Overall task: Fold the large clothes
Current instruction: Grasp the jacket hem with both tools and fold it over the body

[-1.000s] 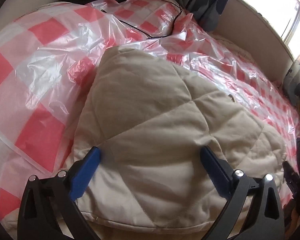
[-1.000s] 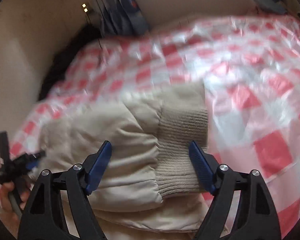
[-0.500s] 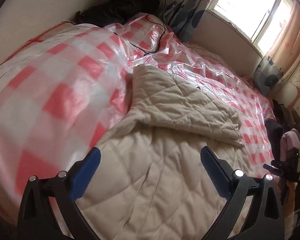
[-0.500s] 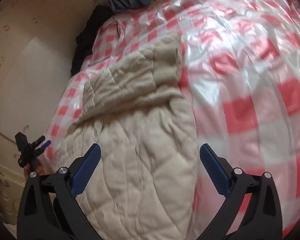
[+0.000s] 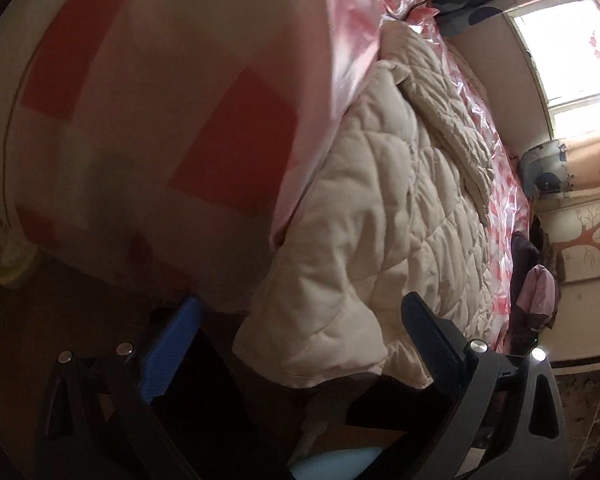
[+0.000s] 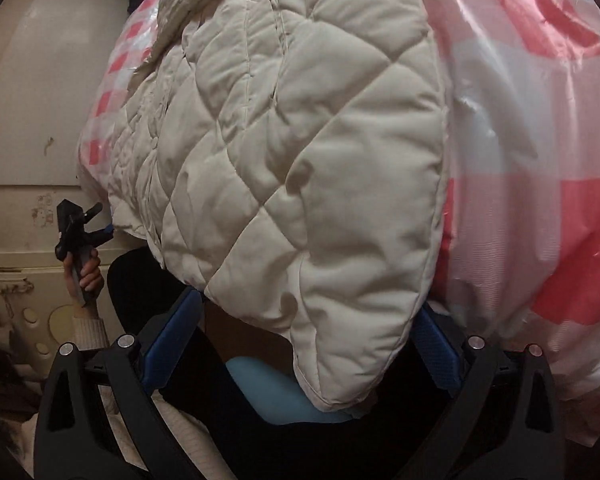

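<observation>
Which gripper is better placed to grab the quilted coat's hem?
Probably the right gripper: open, its fingers flank the beige quilted coat hem corner. The left gripper, also open, sits beside the hem.

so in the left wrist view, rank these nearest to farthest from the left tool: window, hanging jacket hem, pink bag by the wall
1. Hanging jacket hem, just ahead between the open left tool's fingers.
2. Pink bag, off to the right beyond the bed's end.
3. Window, top right, farthest back.

Beige quilted coat [image 6: 300, 152] partly folded, overhanging bed edge
</observation>
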Tool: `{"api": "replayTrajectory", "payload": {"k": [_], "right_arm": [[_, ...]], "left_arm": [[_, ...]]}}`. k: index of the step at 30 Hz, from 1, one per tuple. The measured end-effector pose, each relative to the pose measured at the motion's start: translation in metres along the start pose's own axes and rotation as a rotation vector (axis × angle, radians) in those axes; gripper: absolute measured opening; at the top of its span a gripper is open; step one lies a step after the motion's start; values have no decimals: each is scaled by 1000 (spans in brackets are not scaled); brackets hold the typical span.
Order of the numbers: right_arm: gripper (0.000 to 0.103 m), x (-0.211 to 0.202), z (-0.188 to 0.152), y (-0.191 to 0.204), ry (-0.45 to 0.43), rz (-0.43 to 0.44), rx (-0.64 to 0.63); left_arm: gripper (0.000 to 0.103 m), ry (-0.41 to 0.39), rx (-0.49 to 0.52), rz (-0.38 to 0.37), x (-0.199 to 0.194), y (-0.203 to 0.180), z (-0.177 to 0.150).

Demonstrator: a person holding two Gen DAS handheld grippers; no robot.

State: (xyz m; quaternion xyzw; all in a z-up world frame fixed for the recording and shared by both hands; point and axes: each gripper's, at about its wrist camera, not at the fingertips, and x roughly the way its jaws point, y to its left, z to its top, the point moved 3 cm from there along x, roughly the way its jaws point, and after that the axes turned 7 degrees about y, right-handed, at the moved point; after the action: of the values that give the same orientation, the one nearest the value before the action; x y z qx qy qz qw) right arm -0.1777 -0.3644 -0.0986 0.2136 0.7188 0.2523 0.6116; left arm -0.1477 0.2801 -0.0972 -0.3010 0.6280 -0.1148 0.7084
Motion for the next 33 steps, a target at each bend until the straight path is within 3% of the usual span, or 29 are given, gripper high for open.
{"api": "replayTrajectory", "payload": {"k": [2,4,5,6,7,8,9,11,16,20,23,26,28,30,33], "right_arm": [[96,3,2,-2,-18,39,18],[94,3,5,-3,-51,83,23],[81,2,4,-2,-72,109,13],[59,0,1,-3,-87,128,13],[46,-2,-1,-3,-108,138,10],[21,-8,-1,0,-145,154,2],[17,-14,-1,4,-185,181,-8],[14,-25,2,16,-257,232,-45],[12,-72,9,64,-481,384,-165],[11,-130,-3,98,-595,407,-245],[11,-166,-26,104,-631,419,-277],[12,-178,-56,87,-579,415,-271],[20,-168,-72,62,-500,361,-222],[51,-141,-81,23,-400,356,-140],[60,-97,-90,-39,-256,354,0]], "left_arm": [[96,74,-42,62,18,7,-3],[96,74,-23,109,19,0,-4],[96,81,-2,108,21,-5,-5],[93,91,28,104,24,-11,-7],[85,95,71,106,26,-19,-9],[54,101,103,107,28,-26,-11],[20,121,121,99,32,-32,-15],[16,91,133,63,27,-42,-18],[13,-14,156,-141,-21,-87,-22],[12,-95,240,-276,-79,-133,-32],[12,-119,289,-342,-112,-150,-48],[14,-84,316,-362,-122,-143,-67],[22,-16,356,-332,-109,-137,-71],[48,87,366,-291,-83,-113,-72],[53,219,327,-248,-43,-61,-75]]}}
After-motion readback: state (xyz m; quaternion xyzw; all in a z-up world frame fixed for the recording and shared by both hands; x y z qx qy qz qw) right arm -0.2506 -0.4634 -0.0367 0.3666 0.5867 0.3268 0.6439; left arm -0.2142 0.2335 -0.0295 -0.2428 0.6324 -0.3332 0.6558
